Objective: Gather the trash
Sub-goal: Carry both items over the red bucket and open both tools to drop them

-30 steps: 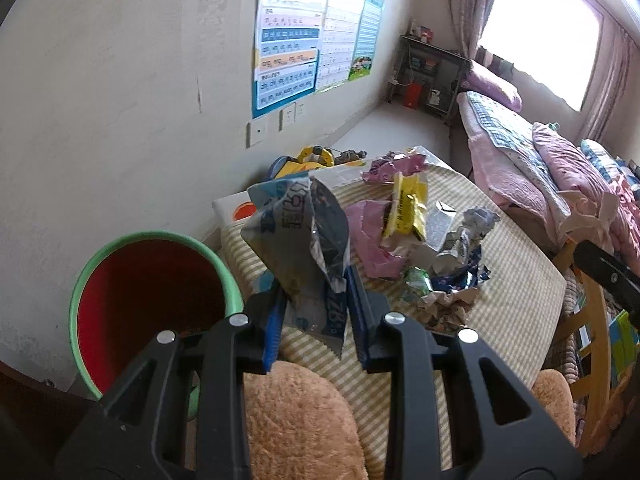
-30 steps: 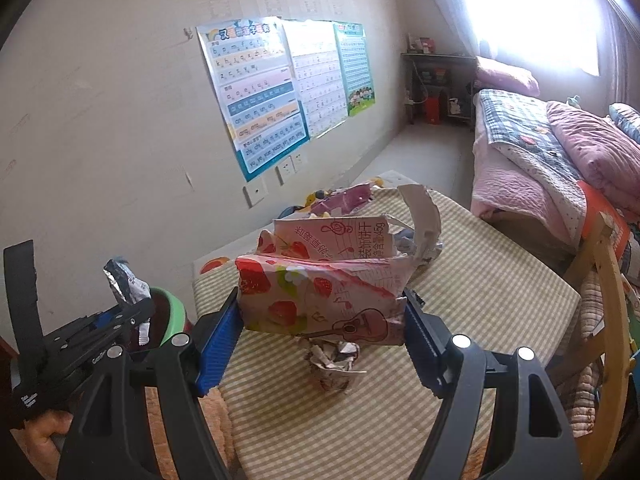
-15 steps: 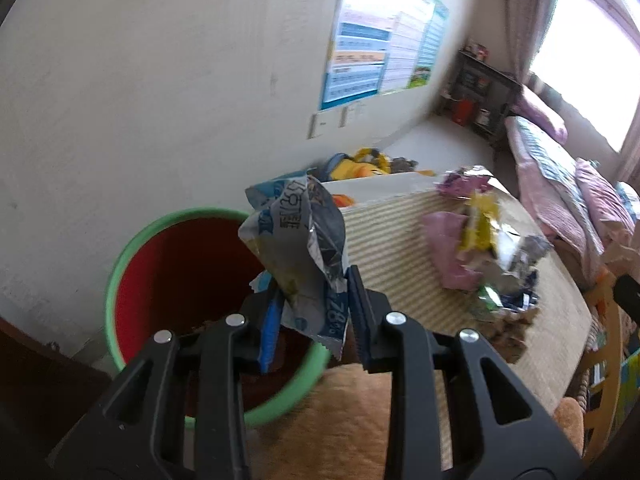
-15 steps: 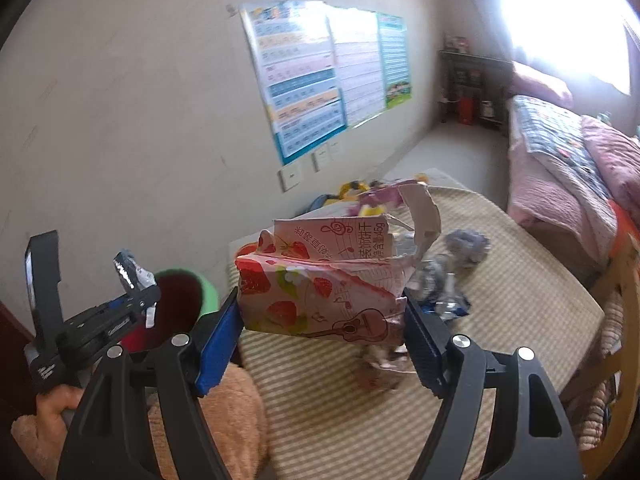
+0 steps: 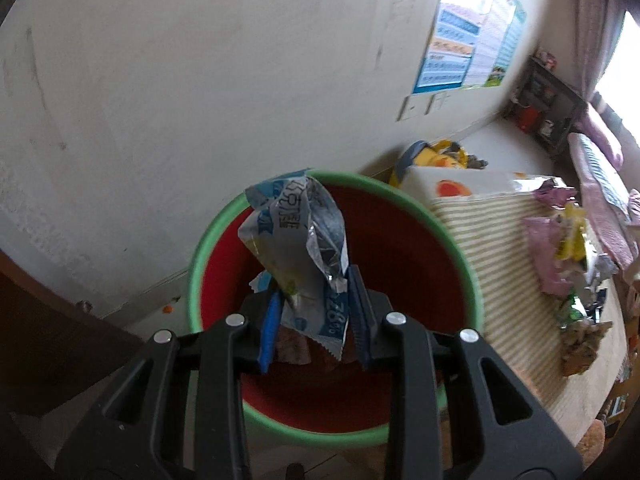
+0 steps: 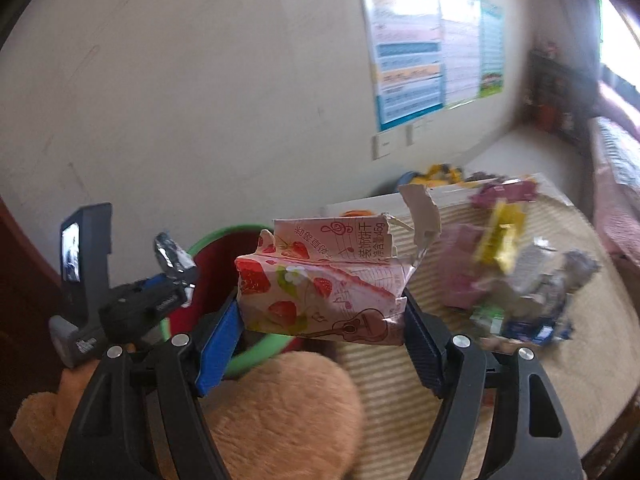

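Note:
My left gripper (image 5: 314, 320) is shut on a crumpled blue and silver wrapper (image 5: 296, 240), held right over the mouth of the red bin with a green rim (image 5: 460, 256). My right gripper (image 6: 322, 332) is shut on a torn pink strawberry-print box (image 6: 320, 284), above the table edge beside the bin (image 6: 218, 240). The left gripper (image 6: 160, 300) with its wrapper (image 6: 170, 252) shows at the left of the right wrist view, over the bin.
More trash (image 5: 568, 248) lies heaped on the checked tablecloth (image 5: 500, 264) at the right: pink, yellow and blue wrappers (image 6: 516, 272). A tan plush cushion (image 6: 280, 408) sits under the right gripper. Wall with posters (image 6: 416, 80) behind; a bed (image 5: 600, 176) far right.
Both grippers have swung left with their loads. The left one now hangs over the bin's mouth; the right one has come near the bin's edge.

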`<state>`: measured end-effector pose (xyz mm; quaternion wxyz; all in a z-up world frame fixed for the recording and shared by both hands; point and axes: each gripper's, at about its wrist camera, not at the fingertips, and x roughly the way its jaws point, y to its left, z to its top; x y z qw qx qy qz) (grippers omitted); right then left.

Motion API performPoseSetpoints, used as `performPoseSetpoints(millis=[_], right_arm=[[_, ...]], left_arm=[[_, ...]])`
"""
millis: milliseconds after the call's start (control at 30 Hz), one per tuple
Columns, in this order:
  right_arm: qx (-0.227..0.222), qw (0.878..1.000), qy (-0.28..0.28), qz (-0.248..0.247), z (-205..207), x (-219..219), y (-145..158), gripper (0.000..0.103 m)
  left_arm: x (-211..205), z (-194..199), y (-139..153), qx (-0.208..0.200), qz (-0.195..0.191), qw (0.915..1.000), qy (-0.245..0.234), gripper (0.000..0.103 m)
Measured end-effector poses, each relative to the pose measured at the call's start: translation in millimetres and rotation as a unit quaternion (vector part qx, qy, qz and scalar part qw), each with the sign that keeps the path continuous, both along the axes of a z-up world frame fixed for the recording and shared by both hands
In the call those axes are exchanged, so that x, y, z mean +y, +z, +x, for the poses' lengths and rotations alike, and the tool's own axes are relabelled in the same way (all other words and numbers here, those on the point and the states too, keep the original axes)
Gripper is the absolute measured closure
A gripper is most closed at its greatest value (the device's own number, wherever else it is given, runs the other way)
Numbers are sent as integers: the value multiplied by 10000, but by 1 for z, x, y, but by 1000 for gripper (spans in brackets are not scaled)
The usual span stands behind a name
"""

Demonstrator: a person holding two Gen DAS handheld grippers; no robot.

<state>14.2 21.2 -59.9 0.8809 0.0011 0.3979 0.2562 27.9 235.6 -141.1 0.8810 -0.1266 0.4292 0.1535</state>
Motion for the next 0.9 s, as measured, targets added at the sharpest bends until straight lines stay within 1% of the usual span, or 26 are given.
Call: performPoseSetpoints(millis=[133, 233, 300, 333, 400, 433, 467, 500, 600, 733, 833, 900], right_arm=[[451, 9981, 246, 342, 22, 22, -10, 31], [624, 9963, 360, 478, 34, 38, -13, 31], [688, 9951, 459, 542, 39, 51, -15, 30], [723, 9944, 514, 573, 41, 56, -16, 30], [795, 9929, 619, 626, 44, 64, -18, 30], [818, 9924, 651, 643, 44, 67, -18, 24], [833, 9918, 682, 684, 45, 71, -18, 21], [831, 9914, 699, 725, 45, 73, -18, 18], [829, 9910, 718, 767, 41, 78, -19, 17], [784, 9925, 558, 747, 36, 64, -17, 17], [762, 9944, 175, 709, 34, 32, -22, 17], [715, 9956, -268, 551, 33, -3, -26, 17]], left_arm=[[10, -1, -12, 134, -86, 9998, 114, 74], [17, -2, -18, 204, -162, 9996, 125, 74], [18, -3, -21, 234, -189, 9995, 108, 72], [19, -3, -23, 244, -197, 9994, 114, 69], [22, -1, -26, 249, -217, 9994, 131, 60], [24, -1, -27, 258, -228, 9993, 159, 56], [25, -1, -28, 251, -248, 9992, 179, 47], [26, -1, -29, 240, -267, 9992, 198, 44], [28, -2, -30, 250, -266, 9990, 253, 39], [26, -2, -29, 248, -262, 9990, 262, 38], [22, -2, -28, 266, -238, 9992, 191, 38], [20, -3, -27, 259, -223, 9993, 161, 35]])
